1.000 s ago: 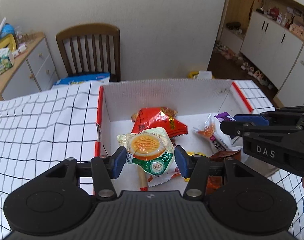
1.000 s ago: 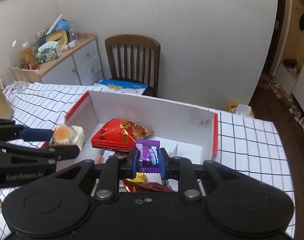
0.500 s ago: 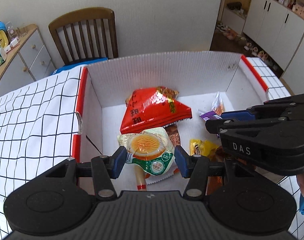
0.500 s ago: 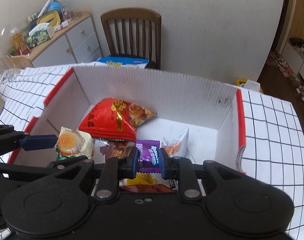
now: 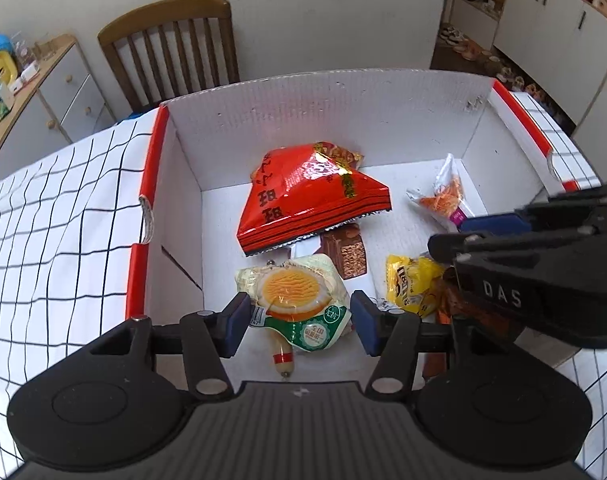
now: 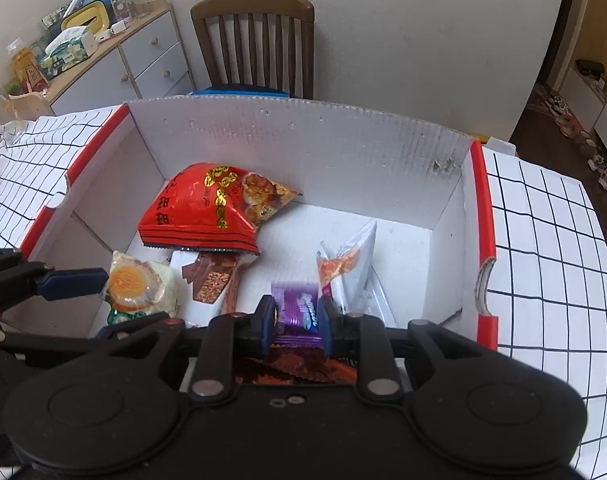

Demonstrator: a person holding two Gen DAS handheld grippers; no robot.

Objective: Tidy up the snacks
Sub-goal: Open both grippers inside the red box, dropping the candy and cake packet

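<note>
My left gripper (image 5: 297,322) is shut on a pale packet with an orange round cake picture (image 5: 293,300) and holds it over the near left of a white box with red rims (image 5: 343,120). The packet also shows in the right wrist view (image 6: 137,286). My right gripper (image 6: 295,322) is shut on a purple snack packet (image 6: 295,310) over the box's near middle; its body shows in the left wrist view (image 5: 543,272). In the box lie a red bag (image 5: 307,196), a brown wafer bar (image 5: 345,250), a yellow packet (image 5: 409,286) and a clear packet with orange pieces (image 5: 439,194).
The box stands on a white checked tablecloth (image 5: 55,240). A wooden chair (image 5: 171,40) stands behind it against the wall. A cabinet with clutter on top (image 6: 103,52) is at the far left. A sausage stick (image 5: 283,356) lies under the cake packet.
Both grippers have moved forward and down over the box with their packets still held. The box now fills both views.
</note>
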